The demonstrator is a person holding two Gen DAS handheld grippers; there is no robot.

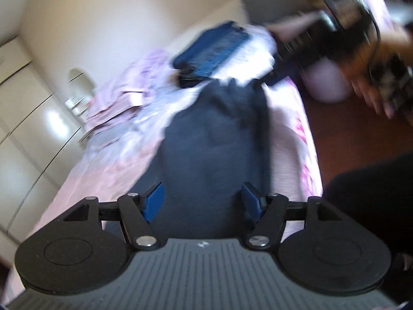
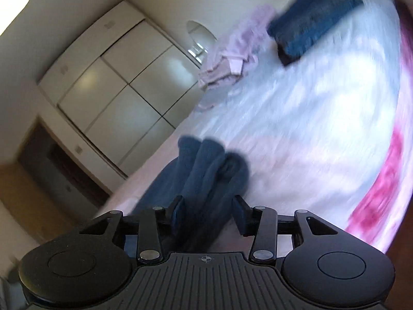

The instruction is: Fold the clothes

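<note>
Left wrist view: left gripper (image 1: 202, 201) held with jaws spread wide, blue pads on black linkages, gripping nothing visible. Between and beyond the jaws lay a dark navy garment (image 1: 216, 139), soft, matte, bunched into folds at its far end, spread on the bed (image 1: 108, 170). Bedcover pale pink and white, smooth, with a magenta floral edge right of the jaws. Farther ahead sat a folded blue stack (image 1: 211, 51), ribbed-looking though blurred; left of it a crumpled lilac heap (image 1: 129, 90). Upper right, the right gripper (image 1: 335, 33) in a hand (image 1: 374, 82), smeared by motion.

Right wrist view: right gripper (image 2: 209, 213) with jaws partly apart, thick navy folds (image 2: 206, 170) pinched between the pads. Glossy white wardrobe doors (image 2: 116, 82) left of the jaws, cream walls behind.
</note>
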